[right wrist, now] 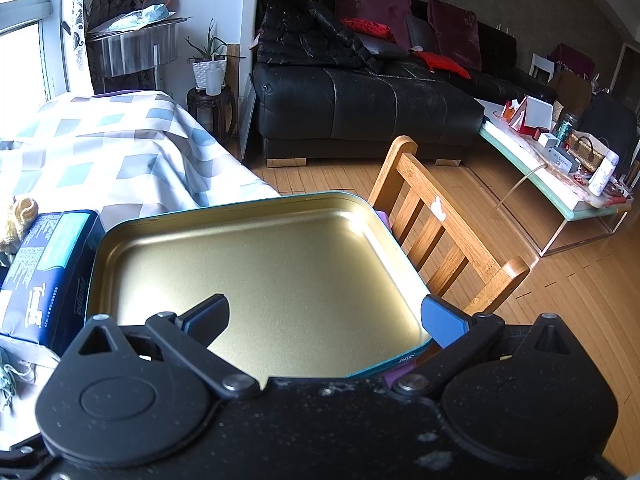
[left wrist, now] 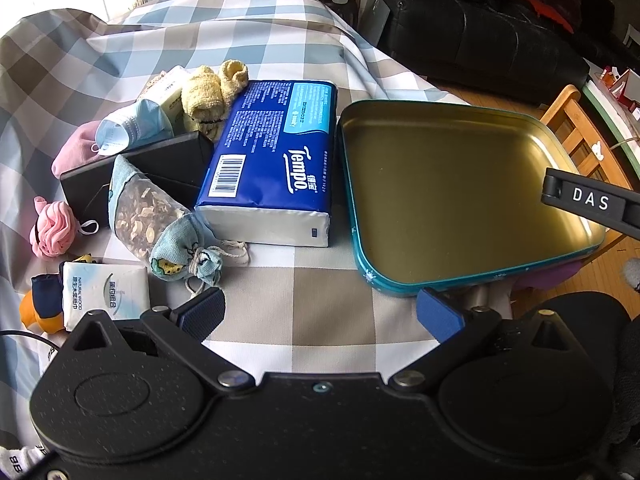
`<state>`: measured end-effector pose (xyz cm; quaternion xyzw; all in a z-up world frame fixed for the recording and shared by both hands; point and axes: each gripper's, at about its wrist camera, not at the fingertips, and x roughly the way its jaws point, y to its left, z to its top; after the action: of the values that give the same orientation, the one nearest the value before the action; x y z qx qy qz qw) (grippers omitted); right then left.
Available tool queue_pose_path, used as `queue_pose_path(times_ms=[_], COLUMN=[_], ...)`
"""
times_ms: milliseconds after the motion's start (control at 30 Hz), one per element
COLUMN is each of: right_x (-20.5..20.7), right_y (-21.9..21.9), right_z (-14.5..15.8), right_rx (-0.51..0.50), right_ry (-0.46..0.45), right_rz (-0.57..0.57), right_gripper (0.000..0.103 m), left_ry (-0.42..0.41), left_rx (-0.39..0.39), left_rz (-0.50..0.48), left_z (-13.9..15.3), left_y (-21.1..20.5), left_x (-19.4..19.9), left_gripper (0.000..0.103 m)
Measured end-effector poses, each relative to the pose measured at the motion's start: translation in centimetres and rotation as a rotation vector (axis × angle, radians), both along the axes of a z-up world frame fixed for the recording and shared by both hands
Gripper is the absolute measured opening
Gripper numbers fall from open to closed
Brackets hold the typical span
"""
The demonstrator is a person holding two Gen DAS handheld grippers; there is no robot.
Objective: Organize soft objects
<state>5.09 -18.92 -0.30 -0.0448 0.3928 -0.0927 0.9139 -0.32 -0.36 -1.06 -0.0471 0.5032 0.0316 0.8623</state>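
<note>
A teal metal tray [left wrist: 460,184] with a gold inside lies empty on the checked cloth; it also fills the right wrist view [right wrist: 256,264]. Left of it lies a blue Tempo tissue pack [left wrist: 272,160] [right wrist: 44,264]. Further left are a yellow knitted sock bundle [left wrist: 208,92], a blue face mask [left wrist: 128,128], a herb sachet [left wrist: 152,224], a pink cloth flower [left wrist: 52,228] and a small white tissue pack [left wrist: 104,296]. My left gripper [left wrist: 320,312] is open and empty above the cloth, in front of the tissue pack and tray. My right gripper [right wrist: 324,316] is open and empty over the tray's near edge.
A black box [left wrist: 160,172] stands behind the sachet. A wooden chair [right wrist: 436,232] stands right of the tray. A black sofa [right wrist: 360,100] and a cluttered glass coffee table [right wrist: 560,184] are beyond. An orange toy [left wrist: 40,312] lies at the far left.
</note>
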Motion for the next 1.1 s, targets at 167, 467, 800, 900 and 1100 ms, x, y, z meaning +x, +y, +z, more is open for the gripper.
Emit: queue_pose_path(times_ms=[167,467,800,900,1100], right_x=[0.0,-0.2,-0.4,-0.7,-1.7], right_y=[0.0,0.4,1.2,2.1,3.8], right_z=[0.0,0.1,0.8,1.3,3.2], right_rx=[0.001,-0.022,-0.064,-0.113,-0.076], right_ry=[0.0,-0.006,-0.002,-0.015,-0.081], right_rz=[0.0,0.007,0.035,0.062,0.112], right_gripper=[0.102,0.102,0.102,0.102,0.102], left_ry=[0.008,0.0,-0.032,-0.04,-0.054], left_rx=[-0.002,-0.009,0.022,0.019,0.035], left_rz=[0.009,0.052,0.14,0.164,0.22], left_z=[-0.1,0.6,2.1,2.7,3.3], left_y=[0.2,1.5,4.3,5.3,7.3], left_x=[0.1,0.4,0.7,0.8,1.2], left_gripper=[0.098,0.098,0.098,0.098,0.099])
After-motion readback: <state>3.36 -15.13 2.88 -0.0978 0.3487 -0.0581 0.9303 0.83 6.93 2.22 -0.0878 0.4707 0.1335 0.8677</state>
